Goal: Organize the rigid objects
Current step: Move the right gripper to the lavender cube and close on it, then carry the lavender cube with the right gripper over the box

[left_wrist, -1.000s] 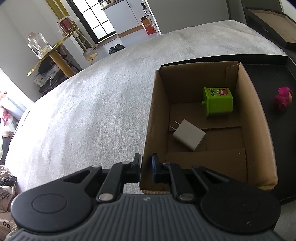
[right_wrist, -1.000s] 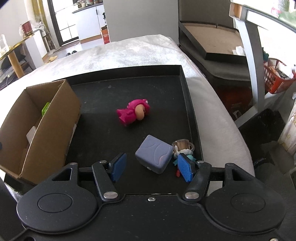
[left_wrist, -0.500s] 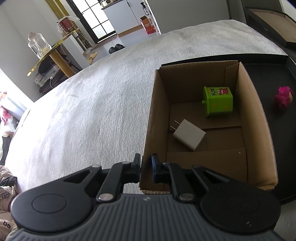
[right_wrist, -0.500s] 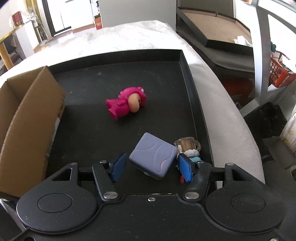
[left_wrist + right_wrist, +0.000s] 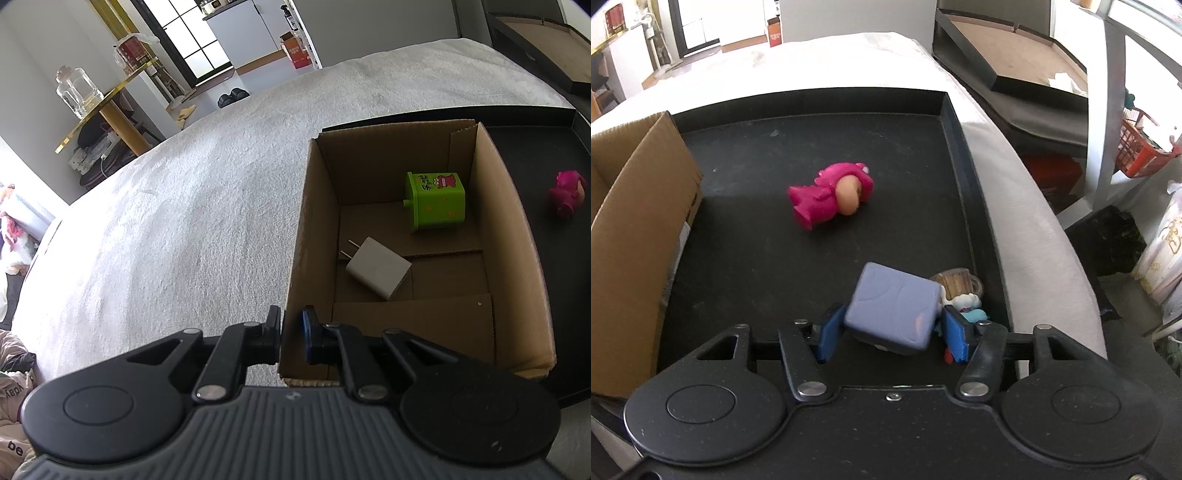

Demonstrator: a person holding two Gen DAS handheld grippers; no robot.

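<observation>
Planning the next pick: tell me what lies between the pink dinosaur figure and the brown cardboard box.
Nothing: in the right wrist view only bare black tray floor separates the pink dinosaur figure from the brown cardboard box.

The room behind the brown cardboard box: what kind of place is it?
Probably a lived-in home. A gold-edged side table with a glass jar, dark slippers by the window door, and white cabinets suggest this.

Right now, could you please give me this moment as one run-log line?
left hand-held gripper: clamps box wall | right hand-held gripper: closing around purple block | pink toy: on tray
</observation>
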